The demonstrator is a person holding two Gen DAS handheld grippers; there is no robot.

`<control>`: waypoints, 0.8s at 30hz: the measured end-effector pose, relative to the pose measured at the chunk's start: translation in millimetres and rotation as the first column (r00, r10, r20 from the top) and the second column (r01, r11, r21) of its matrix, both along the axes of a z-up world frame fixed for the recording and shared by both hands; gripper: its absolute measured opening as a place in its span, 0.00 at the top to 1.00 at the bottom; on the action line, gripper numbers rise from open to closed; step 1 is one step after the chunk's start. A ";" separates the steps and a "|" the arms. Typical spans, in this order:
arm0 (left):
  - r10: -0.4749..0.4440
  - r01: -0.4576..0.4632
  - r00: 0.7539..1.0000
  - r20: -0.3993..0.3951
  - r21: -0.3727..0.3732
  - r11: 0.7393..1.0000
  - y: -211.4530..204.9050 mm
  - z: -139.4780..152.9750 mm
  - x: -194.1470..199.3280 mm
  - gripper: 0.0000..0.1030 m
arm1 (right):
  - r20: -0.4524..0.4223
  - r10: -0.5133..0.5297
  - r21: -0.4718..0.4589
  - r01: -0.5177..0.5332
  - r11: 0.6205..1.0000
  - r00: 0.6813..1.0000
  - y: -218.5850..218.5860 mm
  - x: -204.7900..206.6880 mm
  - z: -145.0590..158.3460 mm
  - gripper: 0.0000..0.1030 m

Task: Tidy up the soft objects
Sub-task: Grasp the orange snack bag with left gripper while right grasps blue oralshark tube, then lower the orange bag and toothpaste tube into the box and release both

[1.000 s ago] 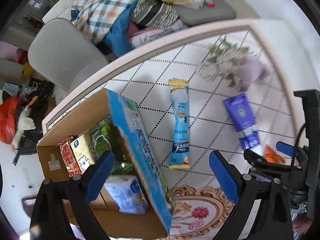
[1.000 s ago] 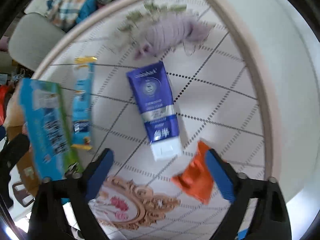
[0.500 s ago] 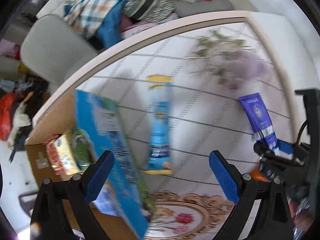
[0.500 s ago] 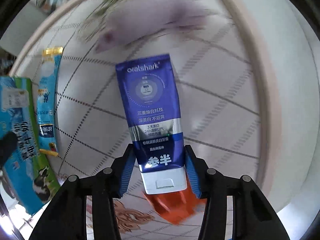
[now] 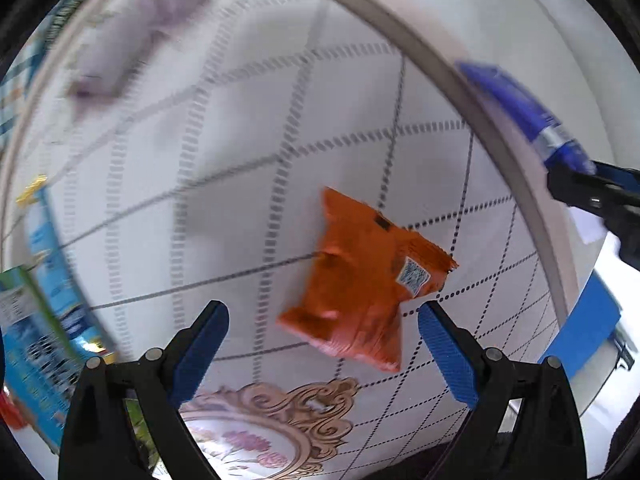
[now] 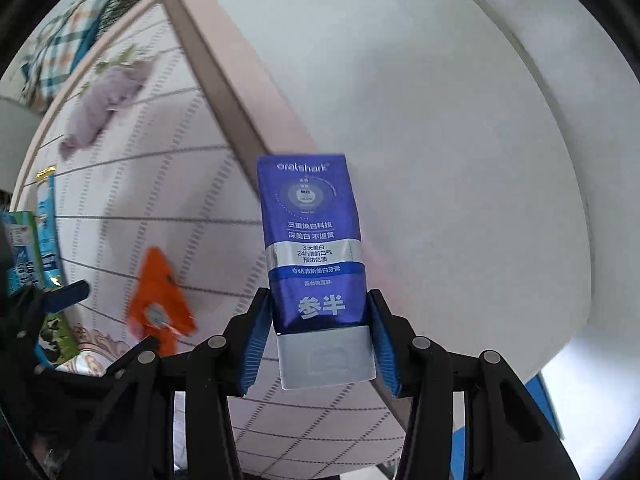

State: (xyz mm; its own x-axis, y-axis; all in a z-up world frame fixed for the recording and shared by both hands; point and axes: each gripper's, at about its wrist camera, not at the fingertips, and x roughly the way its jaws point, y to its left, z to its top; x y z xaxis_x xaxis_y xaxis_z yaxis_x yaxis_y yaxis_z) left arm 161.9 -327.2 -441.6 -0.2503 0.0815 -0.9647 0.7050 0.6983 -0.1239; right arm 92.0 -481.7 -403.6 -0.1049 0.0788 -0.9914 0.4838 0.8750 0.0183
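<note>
My right gripper [image 6: 318, 312] is shut on a blue toothpaste tube [image 6: 312, 240] near its white cap end and holds it up off the table; the tube also shows at the right of the left wrist view [image 5: 524, 112]. My left gripper [image 5: 322, 316] is open, its blue pads either side of an orange snack packet [image 5: 360, 284] that lies on the tablecloth; the packet also shows in the right wrist view [image 6: 158, 300]. A purple plush toy [image 6: 100, 96] lies at the far side of the table, blurred in the left wrist view [image 5: 140, 36].
A long light-blue packet [image 5: 44, 240] lies at the left, beside the blue flap of a cardboard box [image 5: 28, 360]. The round table [image 5: 460, 80] has a pale raised rim. A checked cloth [image 6: 68, 36] lies beyond the table.
My right gripper closed on the toothpaste tube and lifted it off the table. My left gripper swung right, from the box and light-blue packet to the orange packet.
</note>
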 end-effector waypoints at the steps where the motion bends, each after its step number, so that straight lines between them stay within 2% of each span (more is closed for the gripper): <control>1: -0.001 0.001 1.000 -0.011 0.009 1.000 -2.9 -6.8 -1.8 0.06 | -0.004 -0.008 0.004 0.008 1.000 1.000 -4.8 -4.1 -4.0 0.52; 2: 0.000 0.000 1.000 -0.008 0.017 1.000 -5.0 -10.8 -2.5 0.06 | -0.007 -0.016 0.008 0.016 1.000 1.000 -6.0 -7.8 -7.4 0.52; 5: -0.002 0.001 1.000 0.028 0.031 1.000 -10.9 -13.5 -3.5 0.20 | -0.024 -0.019 0.009 0.019 1.000 1.000 -5.6 -11.4 -20.6 0.52; 7: -0.009 0.005 0.997 0.073 0.050 0.999 -15.7 -9.5 -2.6 0.39 | -0.039 -0.023 0.023 0.024 0.999 0.999 -5.3 -12.8 -31.9 0.52; 9: 0.012 -0.017 0.995 0.097 0.057 0.998 -18.4 -5.2 4.0 0.52 | -0.057 -0.019 0.028 0.020 0.999 0.998 -4.6 -11.9 -43.7 0.52; 10: 0.030 -0.036 0.994 0.102 0.057 0.998 -18.4 -3.4 7.6 0.55 | -0.062 -0.028 0.029 0.030 0.999 0.998 -4.9 -11.9 -49.2 0.51; 15: 0.092 -0.096 0.991 0.094 0.039 0.995 -20.0 1.0 18.3 0.56 | -0.074 -0.034 -0.017 0.033 0.999 0.997 0.4 -3.2 -58.9 0.43; 17: 0.105 -0.109 0.989 0.103 0.036 0.993 -18.5 4.2 20.9 0.56 | -0.063 -0.061 -0.030 0.059 0.998 0.996 5.7 4.9 -60.6 0.43; 18: 0.115 -0.119 0.988 0.105 0.032 0.992 -18.4 5.0 20.9 0.56 | -0.062 -0.079 -0.025 0.077 0.997 0.995 5.4 5.1 -60.6 0.44; 19: 0.130 -0.133 0.986 0.103 0.028 0.991 -17.0 6.3 21.9 0.57 | -0.067 -0.079 -0.019 0.078 0.997 0.995 7.3 5.9 -59.8 0.50; 22: 0.169 -0.171 0.981 0.094 0.014 0.985 -12.8 10.8 21.8 0.57 | -0.065 -0.037 -0.053 0.034 0.998 0.997 11.1 7.9 -56.4 0.52; 24: 0.187 -0.188 0.977 0.103 -0.005 0.982 -6.4 19.4 20.0 0.57 | -0.057 -0.034 -0.038 0.032 0.999 0.998 17.6 3.3 -55.9 0.52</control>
